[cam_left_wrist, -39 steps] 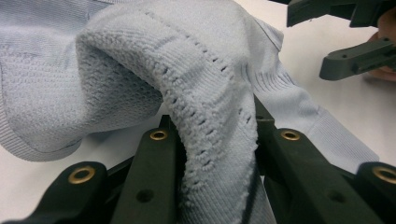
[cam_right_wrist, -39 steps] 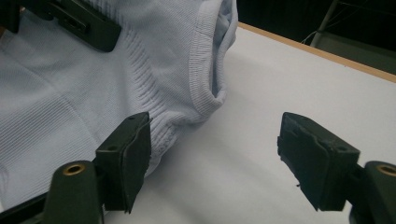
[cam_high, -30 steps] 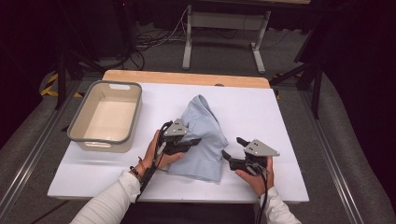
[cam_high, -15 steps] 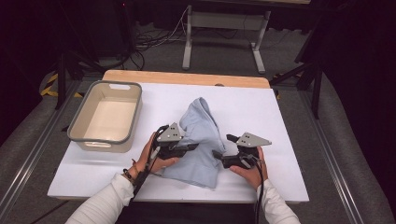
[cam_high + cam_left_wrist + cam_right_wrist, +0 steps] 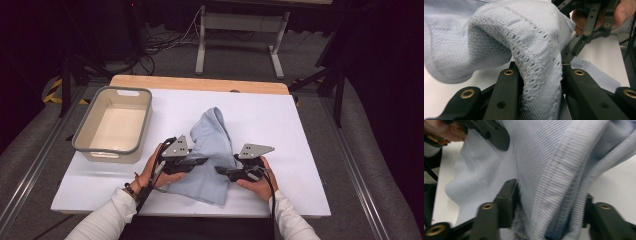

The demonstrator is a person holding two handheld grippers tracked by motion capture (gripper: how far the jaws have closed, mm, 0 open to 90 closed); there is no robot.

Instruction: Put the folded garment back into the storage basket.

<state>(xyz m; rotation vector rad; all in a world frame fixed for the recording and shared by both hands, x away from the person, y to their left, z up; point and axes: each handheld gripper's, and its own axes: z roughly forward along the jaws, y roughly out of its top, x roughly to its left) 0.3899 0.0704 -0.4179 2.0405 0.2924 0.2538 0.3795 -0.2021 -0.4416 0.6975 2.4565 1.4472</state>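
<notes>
A light-blue knitted garment (image 5: 215,135) lies crumpled in the middle of the white table top (image 5: 280,125). My left gripper (image 5: 200,161) is at its left front edge. In the left gripper view a thick fold of the garment (image 5: 499,42) is bunched between the jaws of my left gripper (image 5: 537,71), which is shut on it. My right gripper (image 5: 222,171) reaches in from the right. Its jaws have just been closing, and a ribbed fold of the garment (image 5: 554,167) fills the gap of my right gripper (image 5: 549,192) and presses on both jaws.
An empty beige bin (image 5: 107,155) with a grey rim stands at the left of the table. A wooden strip (image 5: 200,83) runs along the far edge. Beyond it are a metal stand (image 5: 240,22) and cables on the floor. Bare white surface lies to the right of the garment.
Both hands have come inward towards each other. The right gripper has moved left onto the garment's edge and its jaws have narrowed around a fold. The left gripper keeps its hold.
</notes>
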